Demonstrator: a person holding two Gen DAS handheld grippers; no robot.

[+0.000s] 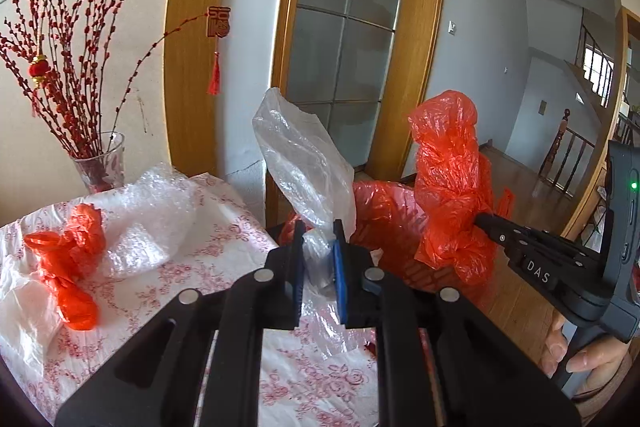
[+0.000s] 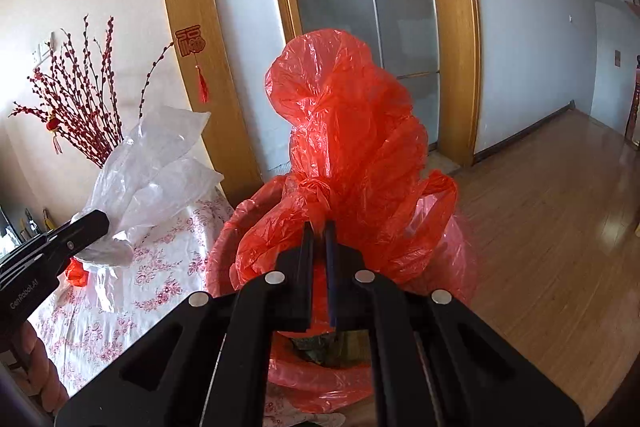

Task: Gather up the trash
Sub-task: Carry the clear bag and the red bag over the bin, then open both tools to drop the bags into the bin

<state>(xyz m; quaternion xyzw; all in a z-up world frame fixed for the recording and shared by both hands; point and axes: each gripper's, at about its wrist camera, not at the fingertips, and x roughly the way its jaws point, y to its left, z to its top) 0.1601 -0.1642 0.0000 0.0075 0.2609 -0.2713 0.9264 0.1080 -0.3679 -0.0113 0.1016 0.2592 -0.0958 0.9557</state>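
Note:
My left gripper (image 1: 318, 227) is shut on a clear plastic bag (image 1: 304, 155), held up at the table's right edge beside the bin. It also shows in the right wrist view (image 2: 152, 167). My right gripper (image 2: 319, 225) is shut on a crumpled red plastic bag (image 2: 344, 131), held above the red-lined trash bin (image 2: 240, 227). That red bag (image 1: 452, 187) and the bin liner (image 1: 384, 211) also show in the left wrist view. Another crumpled red bag (image 1: 68, 263) and a sheet of bubble wrap (image 1: 148, 223) lie on the table.
The table has a white cloth with red flowers (image 1: 224, 259). A glass vase of red branches (image 1: 100, 163) stands at its back left by the wall. A wood-framed glass door (image 1: 344, 27) is behind. Wooden floor (image 2: 552, 227) lies to the right.

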